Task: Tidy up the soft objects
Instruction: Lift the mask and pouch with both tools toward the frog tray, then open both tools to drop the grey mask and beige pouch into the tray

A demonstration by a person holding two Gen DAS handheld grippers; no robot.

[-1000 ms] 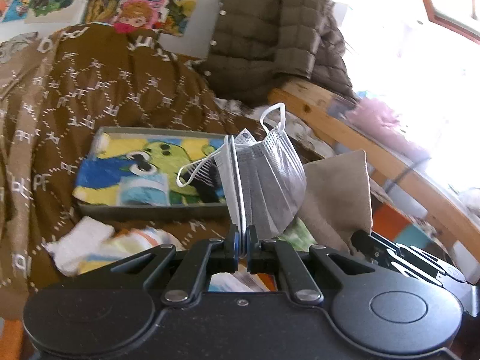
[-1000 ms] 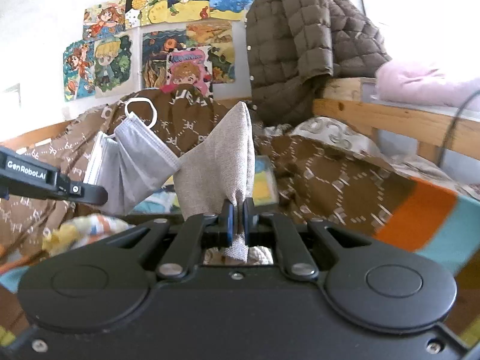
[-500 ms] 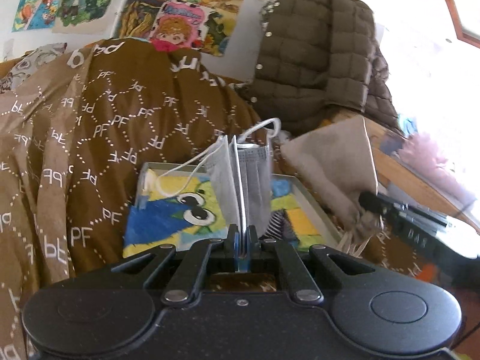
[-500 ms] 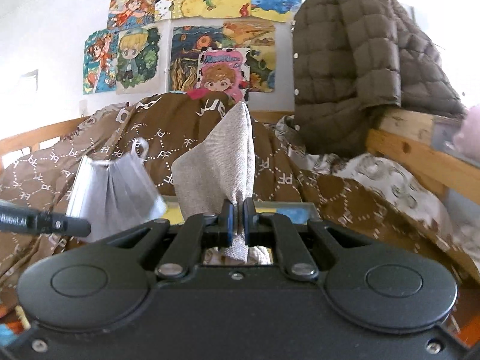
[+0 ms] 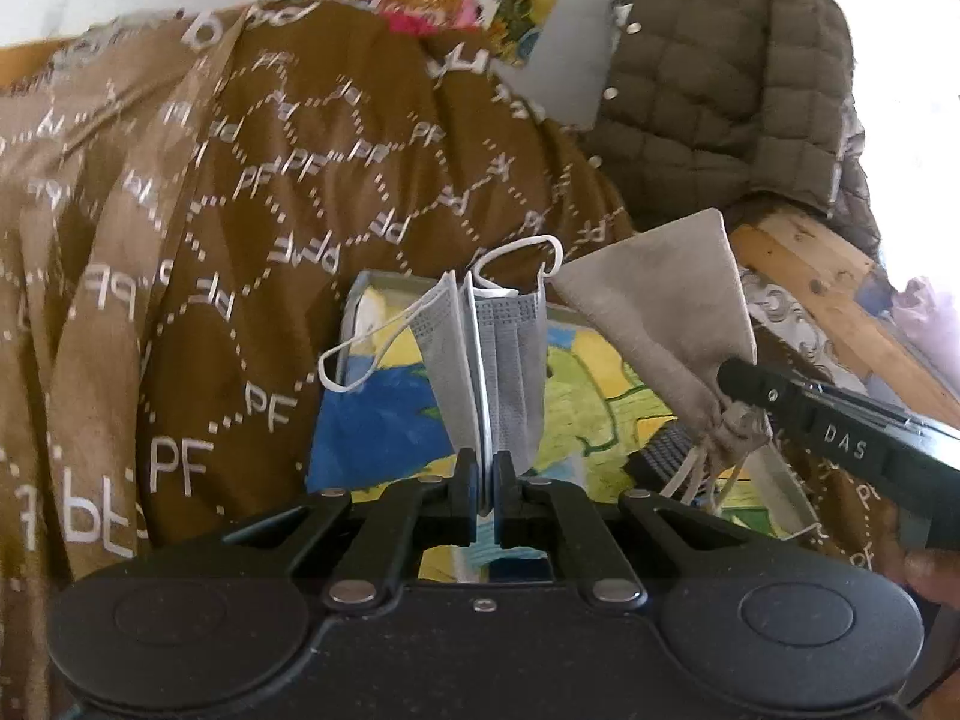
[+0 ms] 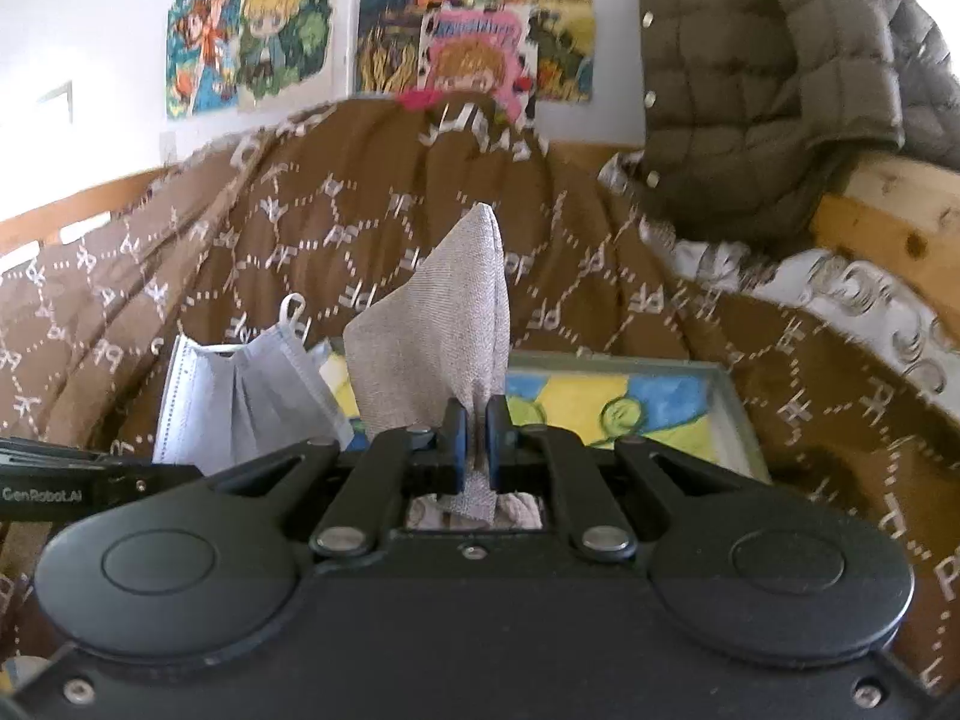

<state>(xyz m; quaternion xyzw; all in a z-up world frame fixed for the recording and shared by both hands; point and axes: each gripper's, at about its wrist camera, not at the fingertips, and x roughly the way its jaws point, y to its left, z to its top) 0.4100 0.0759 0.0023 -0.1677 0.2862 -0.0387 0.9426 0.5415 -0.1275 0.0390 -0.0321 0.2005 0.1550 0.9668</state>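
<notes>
My left gripper (image 5: 486, 474) is shut on a folded grey face mask (image 5: 489, 360) with white ear loops, held upright over a grey tray (image 5: 360, 300) lined with a blue and yellow cartoon picture. My right gripper (image 6: 474, 429) is shut on the neck of a beige drawstring pouch (image 6: 438, 336), which stands up above the same tray (image 6: 732, 402). In the left wrist view the pouch (image 5: 666, 324) hangs just right of the mask, gripped by the right gripper's black fingers (image 5: 828, 426). In the right wrist view the mask (image 6: 240, 402) sits left of the pouch.
The tray rests on a brown quilt (image 5: 210, 210) with a white letter pattern, heaped high behind it. A quilted olive jacket (image 5: 726, 78) hangs over the wooden bed rail (image 5: 828, 288) at the right. Cartoon posters (image 6: 384, 30) cover the wall.
Both grippers have moved toward the tray with their loads still held. The tray now lies directly under the mask and pouch, closer and larger than before.
</notes>
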